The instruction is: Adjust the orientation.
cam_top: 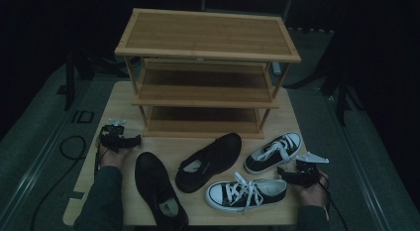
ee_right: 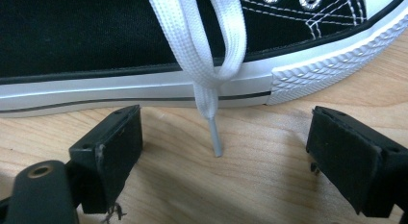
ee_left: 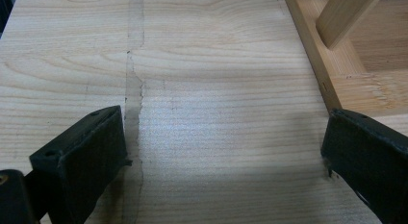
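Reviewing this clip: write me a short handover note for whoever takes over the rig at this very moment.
Left gripper: open, holding nothing, over bare table left of the rack.
Right gripper: open, holding nothing, jaws facing the side of the near sneaker; a lace tip hangs between them, untouched.
Things: four shoes lie on the table in front of the rack: the near sneaker, the far sneaker, and two black shoes, left and middle.
Done: nothing; all three shelves are bare.
Left: probably every shoe goes onto the rack; the near sneaker looks like the first pick.
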Tool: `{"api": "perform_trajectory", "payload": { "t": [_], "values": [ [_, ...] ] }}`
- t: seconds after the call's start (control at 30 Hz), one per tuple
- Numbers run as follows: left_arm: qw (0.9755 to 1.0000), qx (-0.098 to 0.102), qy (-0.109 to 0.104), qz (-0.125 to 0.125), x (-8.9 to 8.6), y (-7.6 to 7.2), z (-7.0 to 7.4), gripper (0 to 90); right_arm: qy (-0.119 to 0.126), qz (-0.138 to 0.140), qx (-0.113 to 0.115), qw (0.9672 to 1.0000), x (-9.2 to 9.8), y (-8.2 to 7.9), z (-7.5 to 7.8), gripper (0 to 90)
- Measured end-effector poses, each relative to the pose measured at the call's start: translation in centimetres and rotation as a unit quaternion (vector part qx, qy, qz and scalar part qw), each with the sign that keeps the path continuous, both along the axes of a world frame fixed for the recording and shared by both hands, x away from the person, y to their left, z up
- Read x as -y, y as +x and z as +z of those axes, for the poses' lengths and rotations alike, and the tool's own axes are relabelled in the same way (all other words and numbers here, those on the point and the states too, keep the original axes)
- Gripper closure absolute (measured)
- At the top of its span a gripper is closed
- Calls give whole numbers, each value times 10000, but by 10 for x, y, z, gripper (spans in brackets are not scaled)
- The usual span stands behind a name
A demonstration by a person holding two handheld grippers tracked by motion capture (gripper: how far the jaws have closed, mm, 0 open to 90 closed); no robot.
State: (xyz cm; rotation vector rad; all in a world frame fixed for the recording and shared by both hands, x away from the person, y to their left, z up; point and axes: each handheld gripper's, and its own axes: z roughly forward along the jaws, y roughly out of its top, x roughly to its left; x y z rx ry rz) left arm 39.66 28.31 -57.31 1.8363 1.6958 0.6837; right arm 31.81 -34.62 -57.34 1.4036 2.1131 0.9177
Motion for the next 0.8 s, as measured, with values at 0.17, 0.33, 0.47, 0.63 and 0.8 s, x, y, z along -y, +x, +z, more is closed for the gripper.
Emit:
{"api": "perform_trajectory", "payload": {
  "t": [0.17,0.33,0.47,0.63,0.8],
  "values": [
    [9999,-41,-3,-164,-3,-1,1,17,1,1,0,10000,0,0,0,126],
    [9999,-156,-4,-24,-7,-5,8,192,2,-9,1,10000,0,0,0,127],
    [9998,-213,-40,-1,-10,-10,12,306,10,-6,0,10000,0,0,0,126],
    [9988,-303,-178,-338,-14,-18,21,464,8,2,-1,10000,0,0,0,126],
    [9974,-259,-56,-673,-13,-26,38,539,8,-1,-2,10000,0,0,0,127]
  ]
}}
